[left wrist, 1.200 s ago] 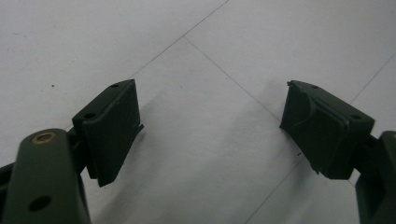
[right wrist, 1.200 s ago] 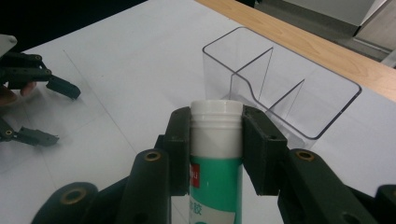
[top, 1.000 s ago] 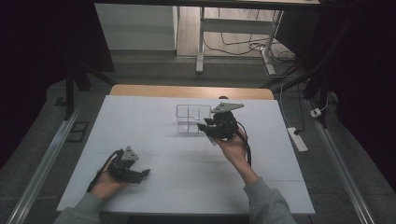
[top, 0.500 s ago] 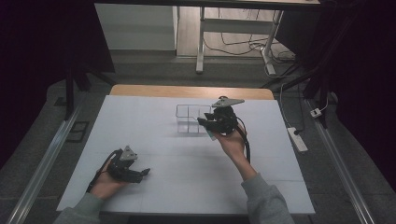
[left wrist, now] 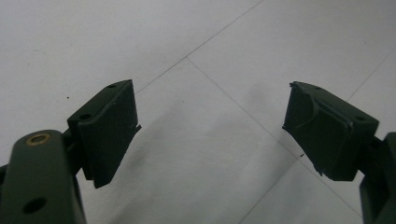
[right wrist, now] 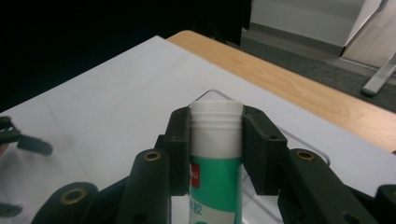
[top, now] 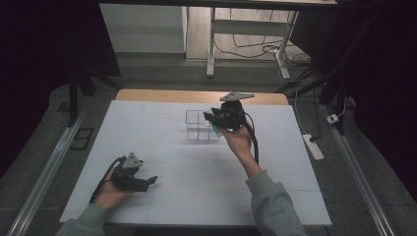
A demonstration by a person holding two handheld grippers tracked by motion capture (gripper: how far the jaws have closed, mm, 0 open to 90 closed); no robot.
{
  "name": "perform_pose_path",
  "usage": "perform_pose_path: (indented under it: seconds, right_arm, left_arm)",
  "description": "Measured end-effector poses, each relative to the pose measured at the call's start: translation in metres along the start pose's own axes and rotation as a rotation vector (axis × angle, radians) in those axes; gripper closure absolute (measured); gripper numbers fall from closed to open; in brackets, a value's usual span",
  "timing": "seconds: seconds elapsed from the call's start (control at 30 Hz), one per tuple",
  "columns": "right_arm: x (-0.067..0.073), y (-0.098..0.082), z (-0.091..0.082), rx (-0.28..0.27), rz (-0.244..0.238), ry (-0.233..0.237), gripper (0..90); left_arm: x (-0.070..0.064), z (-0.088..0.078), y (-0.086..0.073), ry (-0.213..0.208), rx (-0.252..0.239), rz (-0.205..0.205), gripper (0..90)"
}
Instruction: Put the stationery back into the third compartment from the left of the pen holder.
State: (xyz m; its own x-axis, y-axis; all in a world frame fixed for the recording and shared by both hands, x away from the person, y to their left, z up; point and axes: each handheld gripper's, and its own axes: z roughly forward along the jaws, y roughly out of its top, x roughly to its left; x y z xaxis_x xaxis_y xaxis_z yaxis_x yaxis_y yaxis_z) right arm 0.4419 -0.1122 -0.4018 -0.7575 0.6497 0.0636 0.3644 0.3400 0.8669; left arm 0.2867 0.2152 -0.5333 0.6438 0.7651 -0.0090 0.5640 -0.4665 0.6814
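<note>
My right gripper (top: pixel 212 119) is shut on a tube (right wrist: pixel 215 158) with a white cap and a green and white label, held upright between its jaws. It hovers over the right side of a clear divided box (top: pixel 195 132) at the back middle of the white table (top: pixel 147 128). The box's rounded rim (right wrist: pixel 312 150) shows behind the tube. My left gripper (top: pixel 147 182) rests low at the front left of the table. In the left gripper view that gripper (left wrist: pixel 210 126) stands open, with bare table between its jaws.
A wooden strip (top: pixel 196 96) runs along the table's far edge. A white power strip (top: pixel 313 146) lies on the floor to the right. Metal rails flank the table, and desk legs and cables stand beyond it.
My right hand has carried the tube a little farther back and up, nearer over the clear box. The left hand has stayed where it was.
</note>
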Motion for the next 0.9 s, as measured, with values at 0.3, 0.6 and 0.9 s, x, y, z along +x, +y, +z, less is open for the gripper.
perform_pose_path:
  seconds: [0.3,0.6,0.9]
  right_arm:
    - [-0.016,0.013,0.015,-0.035,0.027,-0.013,64.4]
    - [-0.036,0.015,0.035,-0.041,0.067,-0.037,64.3]
    - [-0.045,0.012,0.047,-0.059,0.087,-0.051,64.0]
  left_arm:
    - [0.001,-0.001,0.0,0.005,-0.007,0.0,17.3]
    - [0.002,-0.002,0.0,0.003,-0.008,-0.008,17.2]
    - [0.002,-0.003,0.0,0.005,-0.014,-0.012,17.1]
